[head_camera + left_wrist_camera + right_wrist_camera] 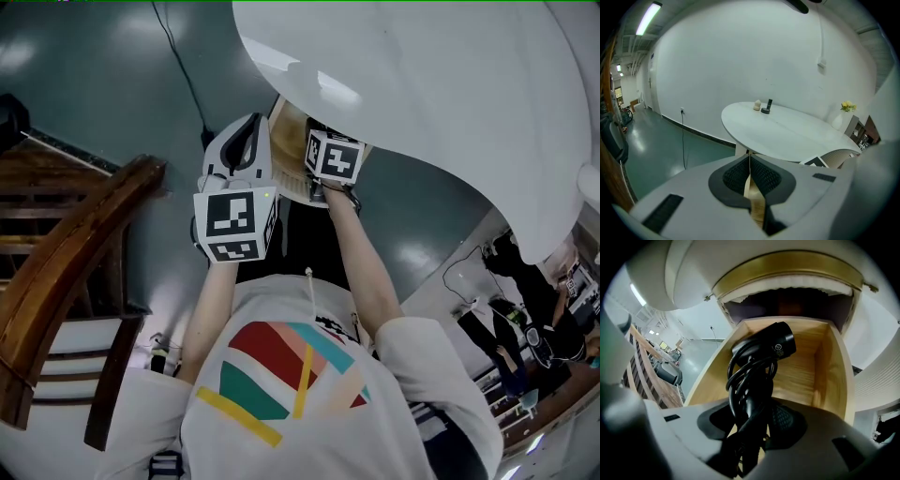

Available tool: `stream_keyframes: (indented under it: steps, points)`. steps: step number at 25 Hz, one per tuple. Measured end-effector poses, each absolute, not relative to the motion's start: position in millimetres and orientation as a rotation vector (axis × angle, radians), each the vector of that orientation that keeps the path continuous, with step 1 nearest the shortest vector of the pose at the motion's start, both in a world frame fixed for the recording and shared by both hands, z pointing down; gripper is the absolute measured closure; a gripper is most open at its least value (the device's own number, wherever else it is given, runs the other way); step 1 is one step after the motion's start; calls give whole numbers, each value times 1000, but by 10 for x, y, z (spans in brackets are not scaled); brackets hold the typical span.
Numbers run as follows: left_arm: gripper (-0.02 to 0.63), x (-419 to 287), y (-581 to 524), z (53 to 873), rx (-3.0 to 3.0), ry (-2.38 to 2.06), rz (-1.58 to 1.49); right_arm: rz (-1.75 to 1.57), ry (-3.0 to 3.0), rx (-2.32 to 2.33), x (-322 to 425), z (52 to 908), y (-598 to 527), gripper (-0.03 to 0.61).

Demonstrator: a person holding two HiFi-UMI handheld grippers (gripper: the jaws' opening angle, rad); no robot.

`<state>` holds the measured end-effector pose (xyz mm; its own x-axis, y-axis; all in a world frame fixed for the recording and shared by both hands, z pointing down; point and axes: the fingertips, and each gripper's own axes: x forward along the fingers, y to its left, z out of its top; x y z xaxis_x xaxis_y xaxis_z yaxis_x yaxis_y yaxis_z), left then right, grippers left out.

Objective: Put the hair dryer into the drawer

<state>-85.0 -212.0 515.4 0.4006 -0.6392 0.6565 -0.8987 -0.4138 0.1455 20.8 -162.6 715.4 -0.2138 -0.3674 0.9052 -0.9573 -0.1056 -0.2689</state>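
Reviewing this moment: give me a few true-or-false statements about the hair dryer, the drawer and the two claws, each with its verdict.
1. The right claw grips the hair dryer. True.
2. The drawer is shut. False: it stands open, and its wooden inside shows behind the dryer.
3. The dryer's cord trails loose to the floor. False: it is wound in loops around the dryer.
4. The left claw is closed on a thin wooden edge. True.
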Motion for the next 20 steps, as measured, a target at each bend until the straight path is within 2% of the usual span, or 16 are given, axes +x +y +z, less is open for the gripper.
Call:
stream_keyframes:
  steps: [20]
  points:
    - [592, -780, -1872, 5168, 2193, -1307, 700, 1359, -1553, 1463, 204, 7286, -1591, 400]
